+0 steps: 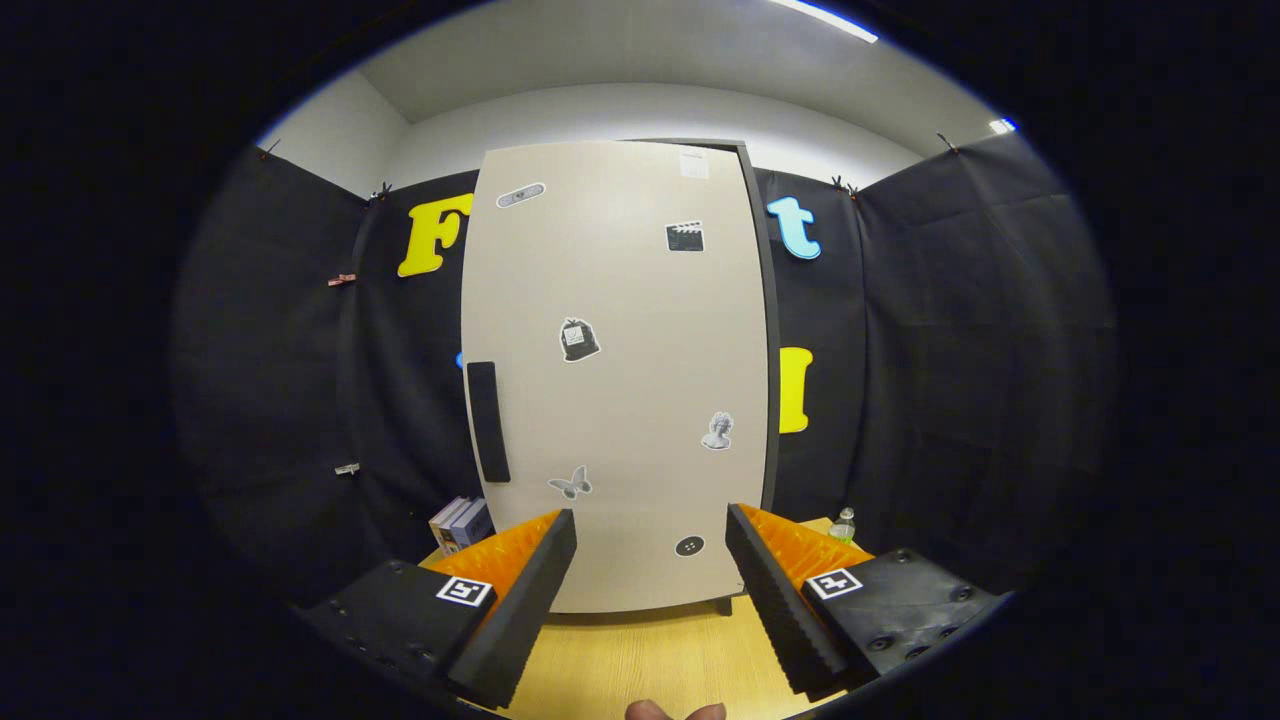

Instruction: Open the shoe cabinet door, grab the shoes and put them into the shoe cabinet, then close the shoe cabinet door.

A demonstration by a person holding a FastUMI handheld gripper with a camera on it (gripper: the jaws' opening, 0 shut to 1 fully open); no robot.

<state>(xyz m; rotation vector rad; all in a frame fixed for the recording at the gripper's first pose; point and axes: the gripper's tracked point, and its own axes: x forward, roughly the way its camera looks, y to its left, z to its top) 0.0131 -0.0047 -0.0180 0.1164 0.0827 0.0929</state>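
Shoe cabinet [620,400] stands upright on the far part of the wooden counter [640,660], straight ahead of the tool. Its pale door [640,300] is closed, flush, facing the camera. Dark vertical handle [488,421] sits on the door's left side, at about mid height.

Stickers on the door: a clapperboard [685,236] upper right, a dark bag-shaped one [578,340] near the centre, a bust figure [717,431] lower right, a butterfly [571,484] lower left, a round dark one [689,546] near the bottom, an oblong one [521,195] upper left. No writing on them can be read.

Tool [650,555]: fingers spread wide apart, nothing between them, touching nothing; the cabinet's lower door shows in the gap beyond them. Each finger base carries a square black-and-white marker.

Left of the cabinet, some books [460,524] stand on the counter. Right of it, a small clear bottle [843,525] with a green cap. Fingertips of a hand [675,711] show at the near counter edge.
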